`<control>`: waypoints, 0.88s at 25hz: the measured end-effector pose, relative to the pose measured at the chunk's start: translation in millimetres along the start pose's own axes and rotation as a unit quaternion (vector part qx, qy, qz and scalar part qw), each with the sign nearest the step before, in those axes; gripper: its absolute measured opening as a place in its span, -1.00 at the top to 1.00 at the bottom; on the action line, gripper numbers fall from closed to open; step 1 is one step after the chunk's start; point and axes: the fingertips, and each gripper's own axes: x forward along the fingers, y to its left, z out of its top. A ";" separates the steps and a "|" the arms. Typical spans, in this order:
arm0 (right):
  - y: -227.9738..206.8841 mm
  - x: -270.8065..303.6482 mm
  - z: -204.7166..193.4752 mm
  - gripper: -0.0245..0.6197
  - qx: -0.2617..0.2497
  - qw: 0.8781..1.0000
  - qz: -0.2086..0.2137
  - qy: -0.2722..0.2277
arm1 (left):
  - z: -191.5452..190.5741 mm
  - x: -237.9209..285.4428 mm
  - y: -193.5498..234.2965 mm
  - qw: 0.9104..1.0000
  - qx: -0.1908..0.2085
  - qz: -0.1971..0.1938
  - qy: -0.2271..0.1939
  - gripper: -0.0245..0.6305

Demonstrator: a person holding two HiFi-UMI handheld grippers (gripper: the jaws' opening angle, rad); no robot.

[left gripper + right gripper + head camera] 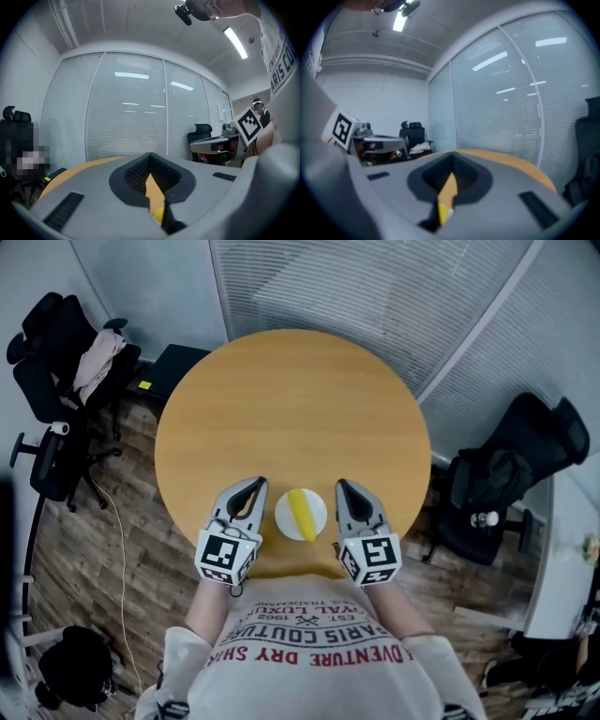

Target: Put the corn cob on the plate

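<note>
A yellow corn cob (302,512) lies on a small white plate (284,519) near the front edge of the round wooden table (291,399). My left gripper (256,485) hovers just left of the plate and my right gripper (342,486) just right of it. Both stand apart from the cob, shut with nothing in them. In the left gripper view the jaws (150,157) meet at the tips, and a bit of the corn cob (158,214) shows through the gap below. The right gripper view shows its jaws (452,157) closed too, with the corn cob (442,211) low in the gap.
A black office chair (56,381) with a garment on it stands left of the table, another black chair (511,474) at the right. A black bag (75,667) sits on the wooden floor at lower left. Blinds and glass walls lie behind the table.
</note>
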 end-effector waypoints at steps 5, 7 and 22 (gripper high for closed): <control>3.4 0.3 5.4 0.84 -0.003 1.000 0.019 -0.013 | 5.8 -0.1 -2.2 1.000 0.003 0.003 -0.004 0.82; 3.0 0.0 4.6 0.84 -0.003 1.000 0.023 -0.014 | 6.0 0.7 -3.7 1.000 0.003 0.005 -0.005 0.82; 0.1 -4.9 3.6 0.84 -0.009 0.999 0.023 -0.019 | 4.1 -1.8 -9.8 1.000 0.003 0.014 -0.003 0.82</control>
